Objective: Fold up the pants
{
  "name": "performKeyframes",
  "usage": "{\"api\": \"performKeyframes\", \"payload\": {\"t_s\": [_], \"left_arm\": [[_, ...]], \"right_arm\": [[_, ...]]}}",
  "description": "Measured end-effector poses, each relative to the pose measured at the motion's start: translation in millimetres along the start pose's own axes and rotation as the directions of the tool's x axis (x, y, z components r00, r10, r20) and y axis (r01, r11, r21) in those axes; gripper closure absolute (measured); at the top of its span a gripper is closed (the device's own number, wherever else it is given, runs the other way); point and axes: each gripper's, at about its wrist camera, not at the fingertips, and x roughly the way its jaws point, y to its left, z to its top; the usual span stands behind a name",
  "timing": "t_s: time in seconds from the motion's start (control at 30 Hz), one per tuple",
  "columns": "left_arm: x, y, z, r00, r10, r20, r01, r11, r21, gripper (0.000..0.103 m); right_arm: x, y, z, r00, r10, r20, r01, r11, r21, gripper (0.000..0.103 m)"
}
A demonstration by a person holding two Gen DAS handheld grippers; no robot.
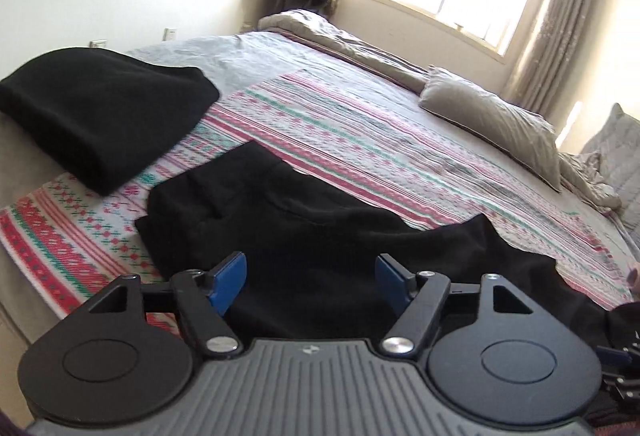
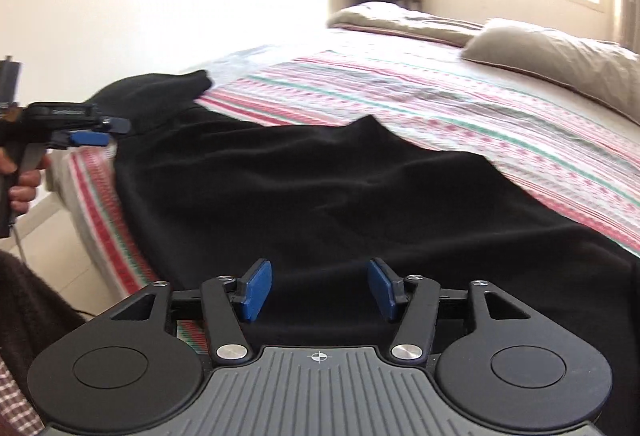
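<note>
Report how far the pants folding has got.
Done: one black bundle lies folded at the bed's corner. In hand: nothing; the left tongs and right tongs are both open above the pants, which are spread on the striped blanket. Left: these pants need more folds; how many they have had, I cannot tell.

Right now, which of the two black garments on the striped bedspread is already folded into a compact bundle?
The far black fleece bundle near the bed's left edge, lying apart. The black pants spread flat and unfolded beneath the open left gripper are not.
</note>
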Motion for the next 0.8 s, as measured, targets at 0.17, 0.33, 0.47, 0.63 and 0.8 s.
{"api": "performKeyframes", "payload": {"t_s": [0.17, 0.33, 0.47, 0.63, 0.8], "left_arm": [[25, -47, -15, 0.989, -0.119, -0.086, 0.125, 0.990, 0.068, 0.010], [44, -97, -33, 0.973, -0.190, -0.135, 0.210, 0.964, 0.161, 0.002], [55, -133, -46, 0.954, -0.245, -0.174, 0.280, 0.935, 0.220, 0.000], [70, -173, -66, 0.921, -0.301, -0.249, 0.363, 0.894, 0.264, 0.000], [82, -210, -82, 0.887, -0.344, -0.309, 0.436, 0.845, 0.310, 0.000]], "right_arm": [[-5, -47, -14, 0.978, -0.205, -0.037, 0.207, 0.973, 0.101, 0.047], [-21, -83, -30, 0.922, -0.385, -0.035, 0.386, 0.915, 0.117, 0.037], [-35, -107, -46, 0.886, -0.462, -0.039, 0.463, 0.877, 0.128, 0.037], [-43, -139, -59, 0.845, -0.532, -0.054, 0.534, 0.832, 0.150, 0.037], [-26, -168, -64, 0.819, -0.566, -0.091, 0.573, 0.809, 0.127, 0.037]]}}
